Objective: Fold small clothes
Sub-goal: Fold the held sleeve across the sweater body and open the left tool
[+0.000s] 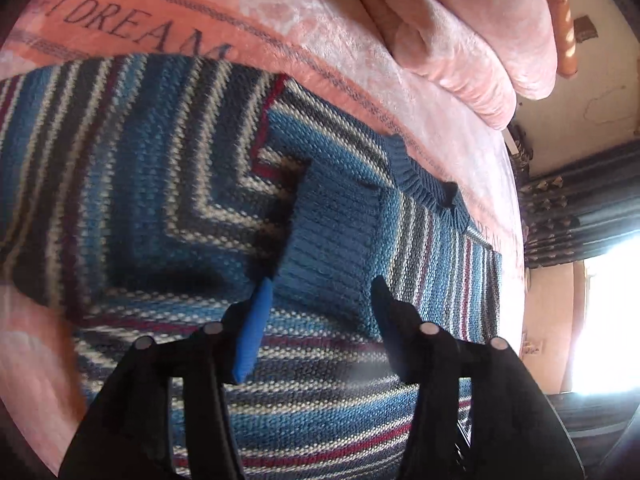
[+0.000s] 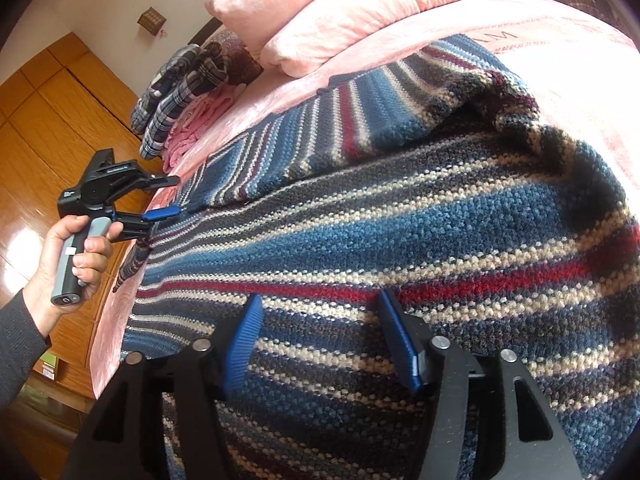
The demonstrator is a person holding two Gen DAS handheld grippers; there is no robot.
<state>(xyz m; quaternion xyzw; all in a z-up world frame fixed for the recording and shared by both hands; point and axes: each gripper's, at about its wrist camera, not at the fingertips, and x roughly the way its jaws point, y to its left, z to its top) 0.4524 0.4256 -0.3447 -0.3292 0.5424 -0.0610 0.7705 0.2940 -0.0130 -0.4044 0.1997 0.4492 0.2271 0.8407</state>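
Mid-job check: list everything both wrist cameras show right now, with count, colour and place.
Striped knitted sweater: one, blue, cream, grey and dark red, spread on the bed, a sleeve folded across its body.
Plush bedspread with lettering: one, pink, under the sweater.
Folded plush quilt: one, pink, at the head of the bed.
Plaid cloth: one, dark blue and white, at the bed's edge.
Knitted cloth: one, pink, under the plaid.
Wooden floor: orange-brown, beside the bed.
Curtain: dark, patterned, by the bright window.
Left gripper: black, blue fingers apart, at the sweater's edge.
Right gripper: black, blue fingers apart, over the sweater.
Left hand: one, dark sleeve.
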